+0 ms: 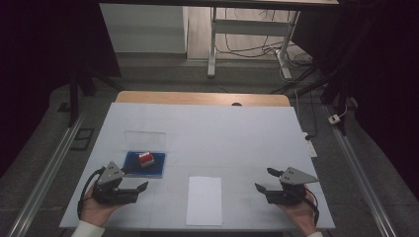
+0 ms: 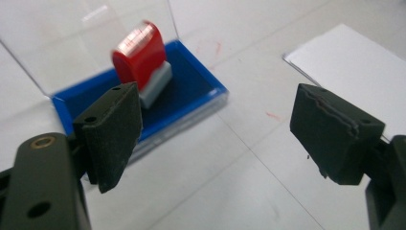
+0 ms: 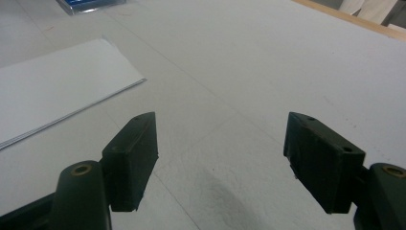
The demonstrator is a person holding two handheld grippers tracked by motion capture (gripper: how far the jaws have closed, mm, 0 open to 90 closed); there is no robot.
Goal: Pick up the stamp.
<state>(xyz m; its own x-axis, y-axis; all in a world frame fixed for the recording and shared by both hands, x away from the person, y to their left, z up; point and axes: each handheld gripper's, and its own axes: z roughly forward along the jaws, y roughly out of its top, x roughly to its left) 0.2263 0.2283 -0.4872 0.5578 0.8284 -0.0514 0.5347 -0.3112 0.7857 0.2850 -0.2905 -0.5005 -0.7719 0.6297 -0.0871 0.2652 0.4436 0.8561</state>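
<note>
Nearest the bottom edge of the high view, two hands come in, each holding a gripper low over the white table cover [image 1: 237, 138]. At lower left sits the left gripper [image 1: 140, 187], its jaws spread apart with nothing between them; at lower right the right gripper [image 1: 264, 180] is likewise released, its jaws wide and empty (each carries a grey three-cornered plate on top). Between the two, at the lower centre of the frame, lies a white sheet of paper [image 1: 204, 200], flat and apart from both grippers.

Seen from the left gripper view, the black pads [image 2: 112, 132] stand well apart, and the paper's corner [image 2: 354, 62] shows at upper right. From the right gripper view the pads [image 3: 131, 158] are also parted over bare table cover, with the paper [image 3: 57, 93] at the left of the frame.

Just beyond the left gripper, left of centre in the high view, rests a blue ink pad [image 1: 143, 165] with a red stamp [image 1: 146, 159] standing on it. Its clear lid [image 1: 145, 139] is open on the far side. Farther still, at the top of the frame, a wooden table edge [image 1: 202, 98] shows, then white desk legs [image 1: 212, 49] and cables on the floor.
</note>
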